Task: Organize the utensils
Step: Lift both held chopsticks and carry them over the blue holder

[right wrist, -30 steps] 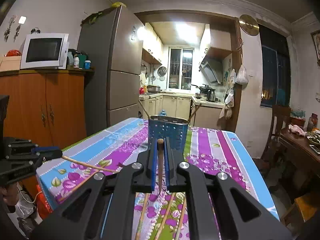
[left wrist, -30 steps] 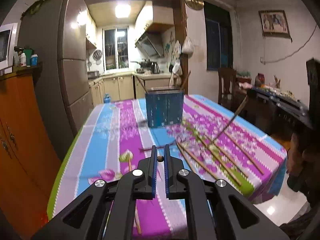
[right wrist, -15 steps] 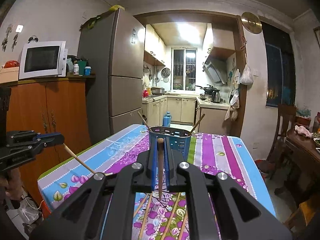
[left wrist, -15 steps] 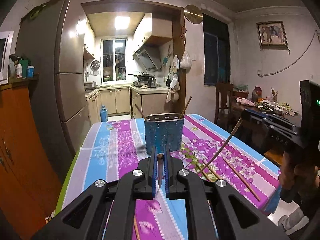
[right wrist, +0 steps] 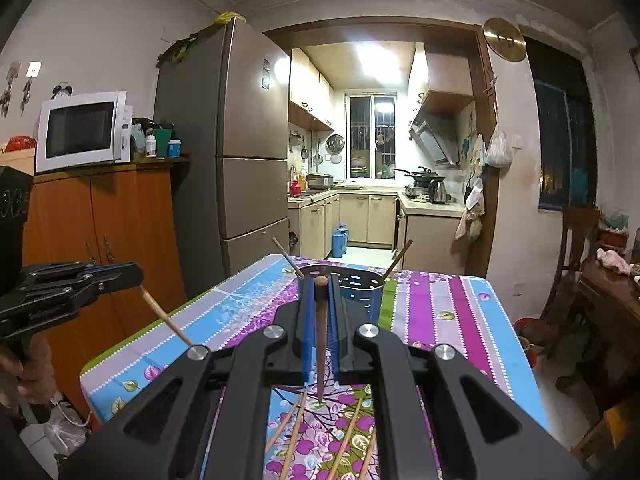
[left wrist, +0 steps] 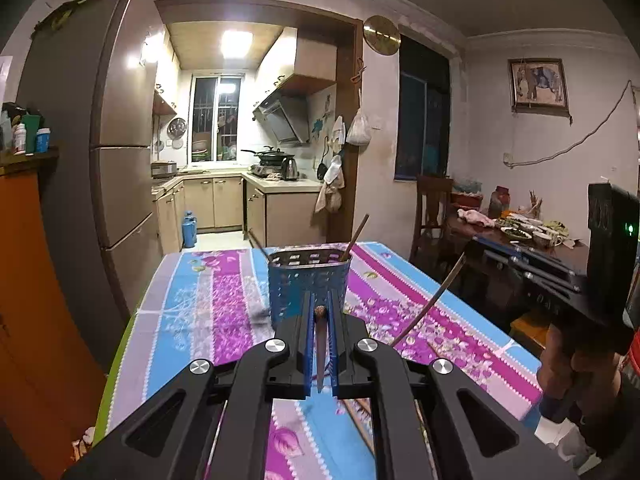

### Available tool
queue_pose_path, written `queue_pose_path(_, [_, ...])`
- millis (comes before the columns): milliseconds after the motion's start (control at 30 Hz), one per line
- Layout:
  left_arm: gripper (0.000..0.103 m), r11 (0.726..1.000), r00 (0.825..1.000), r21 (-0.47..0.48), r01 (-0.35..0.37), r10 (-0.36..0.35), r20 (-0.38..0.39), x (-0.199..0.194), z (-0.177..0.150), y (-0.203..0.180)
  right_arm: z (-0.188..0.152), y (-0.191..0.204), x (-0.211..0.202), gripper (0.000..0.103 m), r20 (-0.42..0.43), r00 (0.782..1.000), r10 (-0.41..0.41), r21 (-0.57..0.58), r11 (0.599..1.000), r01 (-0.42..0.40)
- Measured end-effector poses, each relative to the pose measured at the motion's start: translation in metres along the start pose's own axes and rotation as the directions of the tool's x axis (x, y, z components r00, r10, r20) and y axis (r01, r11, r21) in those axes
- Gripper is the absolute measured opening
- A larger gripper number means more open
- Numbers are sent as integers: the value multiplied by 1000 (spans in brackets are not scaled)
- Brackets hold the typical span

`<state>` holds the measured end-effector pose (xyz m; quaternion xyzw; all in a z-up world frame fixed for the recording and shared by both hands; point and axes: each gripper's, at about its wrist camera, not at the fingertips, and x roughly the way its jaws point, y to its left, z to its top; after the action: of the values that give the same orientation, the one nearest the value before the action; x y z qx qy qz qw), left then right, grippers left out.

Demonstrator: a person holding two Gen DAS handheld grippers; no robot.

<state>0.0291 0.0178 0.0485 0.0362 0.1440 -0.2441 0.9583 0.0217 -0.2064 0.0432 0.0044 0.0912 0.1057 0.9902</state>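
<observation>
My left gripper [left wrist: 320,308] is shut on a brown chopstick [left wrist: 320,344], held above the table just before the blue perforated utensil holder [left wrist: 308,280]. My right gripper [right wrist: 319,284] is shut on another chopstick [right wrist: 320,336], also raised and facing the holder [right wrist: 360,286]. Two chopsticks stand in the holder, leaning left and right. Several loose chopsticks [right wrist: 340,440] lie on the floral tablecloth [right wrist: 440,308] under the right gripper. Each gripper shows in the other's view, the left one [right wrist: 136,280] at left and the right one's chopstick [left wrist: 432,300] at right.
A fridge [right wrist: 240,152] and an orange cabinet [right wrist: 104,232] with a microwave [right wrist: 80,130] stand left of the table. A wooden chair [left wrist: 432,208] and a cluttered side table [left wrist: 520,232] stand at the right. The kitchen lies behind.
Both grippers have risen and tilted up with their chopsticks. The left one came closer to the holder. The loose chopsticks on the cloth have dropped out of the left view.
</observation>
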Motion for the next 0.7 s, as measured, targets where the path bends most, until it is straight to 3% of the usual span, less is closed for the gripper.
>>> queue_pose_path(167, [8,999,999,-14,35,-34,28,19,26,3,15,-7,8,5,6,1000,9,5,1000,-9])
queue_pose_path(333, [8,999,995,3,44,-44,88,42,72,2,50,-19,13,5,68,998,-3,15,1000,2])
queue_pose_path(533, [8,999,985,49,-5,-3,170,77,135,-1,109,-34,31,5,182,983,-37,26,999,33])
queue_pose_path(700, [8,997,982,59,-52,41,184,121,162,4,123,-44,76,5,212,975,-65,33,998,60])
